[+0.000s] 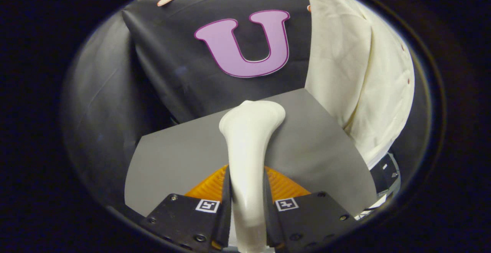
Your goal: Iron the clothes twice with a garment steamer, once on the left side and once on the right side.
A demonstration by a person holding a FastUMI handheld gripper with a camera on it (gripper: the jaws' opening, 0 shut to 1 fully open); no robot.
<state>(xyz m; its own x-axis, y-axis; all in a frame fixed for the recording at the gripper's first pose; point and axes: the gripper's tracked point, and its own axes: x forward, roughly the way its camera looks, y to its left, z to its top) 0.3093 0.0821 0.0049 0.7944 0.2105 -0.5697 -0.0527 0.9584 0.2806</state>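
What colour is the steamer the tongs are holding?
Creamy white. The steamer shows best in the gripper view, squeezed between both fingers of the tongs.

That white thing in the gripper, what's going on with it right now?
The gripper is shut on the white steamer, both fingers pressing on its handle, with its wide head pointing ahead over a grey table. A cream shirt hangs beyond the fingers, off to the right. The steamer's head is not on the cloth yet, so no ironing pass is under way.
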